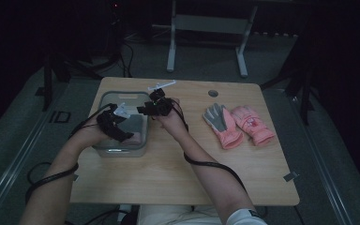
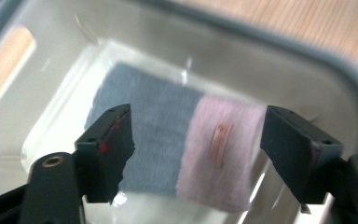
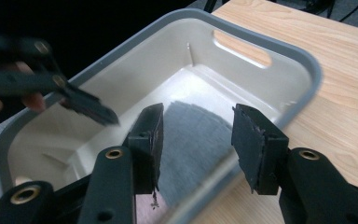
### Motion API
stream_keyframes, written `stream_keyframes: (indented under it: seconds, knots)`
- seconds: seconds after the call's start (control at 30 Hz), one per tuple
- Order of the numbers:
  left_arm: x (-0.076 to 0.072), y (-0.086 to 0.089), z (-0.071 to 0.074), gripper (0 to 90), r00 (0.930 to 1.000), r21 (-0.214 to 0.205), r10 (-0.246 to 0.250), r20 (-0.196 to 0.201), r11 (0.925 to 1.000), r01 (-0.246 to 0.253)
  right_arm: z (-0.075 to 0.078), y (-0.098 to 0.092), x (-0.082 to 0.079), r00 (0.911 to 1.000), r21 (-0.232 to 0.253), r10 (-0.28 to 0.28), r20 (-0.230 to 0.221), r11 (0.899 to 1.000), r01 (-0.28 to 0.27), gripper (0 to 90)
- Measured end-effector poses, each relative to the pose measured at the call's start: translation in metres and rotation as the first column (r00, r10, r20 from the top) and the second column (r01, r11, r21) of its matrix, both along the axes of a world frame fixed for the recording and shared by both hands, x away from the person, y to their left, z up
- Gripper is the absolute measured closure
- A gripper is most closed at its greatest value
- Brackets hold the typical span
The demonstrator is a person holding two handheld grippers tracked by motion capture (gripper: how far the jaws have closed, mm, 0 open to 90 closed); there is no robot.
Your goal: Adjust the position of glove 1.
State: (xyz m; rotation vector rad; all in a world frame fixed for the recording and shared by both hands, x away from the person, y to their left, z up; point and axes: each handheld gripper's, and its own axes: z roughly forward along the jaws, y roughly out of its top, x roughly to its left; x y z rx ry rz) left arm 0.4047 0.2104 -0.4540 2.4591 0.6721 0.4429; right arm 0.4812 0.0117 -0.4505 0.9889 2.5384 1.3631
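- Forearms enter from the near edge of the wooden table (image 1: 178,164), each hand carrying a black gripper with a trailing cable.
- Left gripper (image 2: 196,154) hangs over the grey plastic bin (image 1: 104,101) at the table's left side; in its own view the jaws stand wide apart with nothing pressed between the pads.
- Folded grey-and-pink cloth (image 2: 177,144) lies flat on the bin floor directly below the left gripper's jaws, grey half to one side, pink half to the other, with a small orange tag on the pink part.
- Right gripper (image 3: 198,144) is held above the bin's right rim; its jaws stand partly apart and empty, and the grey part of the cloth (image 3: 191,140) is seen between them, lower down on the bin floor.
- Left gripper's jaw tips (image 3: 86,107) appear blurred inside the bin in the right gripper view.
- Bin has a grey rim, pale inner walls and a cut-out handle slot (image 3: 242,49) in its far wall.
- Pair of pink gloves (image 1: 239,124) lies on the table's right half, well apart from the bin; one shows a grey palm.
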Motion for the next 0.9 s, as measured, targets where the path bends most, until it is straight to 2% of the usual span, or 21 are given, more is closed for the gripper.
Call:
stream_keyframes:
  seconds: [0.03, 0.17, 0.23, 0.3, 0.33, 0.37, 0.47, 0.5, 0.53, 0.6, 0.63, 0.67, 0.77, 0.8, 0.83, 0.87, 0.9]
  knots:
    - [-0.001, -0.001, 0.003, 19.7, 0.9999, -0.035, 0.01, -0.011, 0.9993, -0.01, 0.001, -0.004, -0.001, 1.0, 0.003, -0.001, 0.001, 1.0, 0.001, 53.6]
    - [-0.01, -0.011, 0.008, 13.7, 0.9999, -0.055, -0.003, 0.013, 0.9985, 0.004, 0.006, -0.021, -0.006, 0.9999, 0.006, 0.0, 0.011, 1.0, -0.001, 53.7]
    - [-0.014, -0.016, 0.01, 13.3, 0.9999, -0.089, -0.003, 0.015, 0.9961, 0.004, 0.007, -0.029, -0.01, 0.9998, -0.001, 0.013, 0.016, 1.0, -0.013, 52.7]
    - [-0.014, -0.016, 0.01, 12.3, 0.9999, -0.089, -0.003, 0.015, 0.9961, 0.004, 0.007, -0.032, -0.012, 0.9997, -0.006, 0.021, 0.011, 1.0, -0.021, 52.7]
    - [-0.021, -0.027, 0.012, 11.8, 0.9995, -0.123, -0.03, -0.002, 0.992, 0.03, 0.006, -0.041, -0.017, 0.999, -0.019, 0.043, 0.01, 0.999, -0.043, 44.3]
    - [-0.021, -0.027, 0.012, 11.8, 0.9995, -0.123, -0.03, -0.002, 0.992, 0.03, 0.006, -0.041, -0.017, 0.999, -0.019, 0.043, 0.01, 0.999, -0.043, 44.3]
    - [-0.028, -0.041, 0.012, 11.8, 0.999, -0.155, -0.043, -0.011, 0.9871, 0.041, 0.006, -0.056, -0.023, 0.999, -0.018, 0.045, 0.0, 0.999, -0.045, 30.8]
    - [-0.028, -0.041, 0.012, 11.7, 0.999, -0.155, -0.043, -0.011, 0.9871, 0.041, 0.006, -0.056, -0.023, 0.999, -0.018, 0.045, 0.0, 0.999, -0.045, 30.8]
    - [-0.033, -0.049, 0.011, 11.4, 0.9983, -0.188, -0.058, -0.008, 0.9806, 0.055, 0.006, -0.065, -0.025, 0.9979, 0.004, 0.064, -0.001, 0.998, -0.064, 22.4]
    - [-0.037, -0.057, 0.012, 9.6, 0.9985, -0.212, -0.054, -0.007, 0.976, 0.051, 0.006, -0.072, -0.026, 0.9981, 0.011, 0.06, 0.015, 0.998, -0.061, 19.1]
    - [-0.037, -0.057, 0.012, 9.6, 0.9985, -0.212, -0.054, -0.007, 0.976, 0.051, 0.005, -0.076, -0.027, 0.9974, -0.001, 0.066, 0.029, 0.998, -0.066, 15.5]
    - [-0.04, -0.064, 0.012, 9.6, 0.9985, -0.233, -0.053, -0.014, 0.9714, 0.048, 0.004, -0.078, -0.029, 0.9953, -0.024, 0.087, 0.044, 0.996, -0.086, 13.8]
    - [-0.044, -0.074, 0.01, 9.4, 0.998, -0.244, -0.062, -0.012, 0.968, 0.058, 0.0, -0.087, -0.032, 0.9954, -0.041, 0.093, 0.021, 0.995, -0.092, 17.3]
    - [-0.044, -0.074, 0.01, 9.1, 0.998, -0.244, -0.062, -0.012, 0.968, 0.058, -0.001, -0.09, -0.033, 0.9945, -0.04, 0.1, 0.03, 0.994, -0.099, 17.2]
    - [-0.048, -0.08, 0.008, 8.9, 0.9968, -0.236, -0.08, -0.007, 0.9687, 0.076, -0.002, -0.094, -0.034, 0.9928, -0.045, 0.098, 0.069, 0.994, -0.095, 17.4]
    - [-0.048, -0.08, 0.008, 8.9, 0.9968, -0.236, -0.08, -0.007, 0.9687, 0.076, -0.002, -0.094, -0.034, 0.9928, -0.045, 0.098, 0.069, 0.994, -0.095, 17.4]
    - [-0.048, -0.08, 0.008, 8.9, 0.9968, -0.236, -0.08, -0.007, 0.9687, 0.076, -0.002, -0.097, -0.036, 0.992, -0.052, 0.086, 0.092, 0.995, -0.081, 17.4]
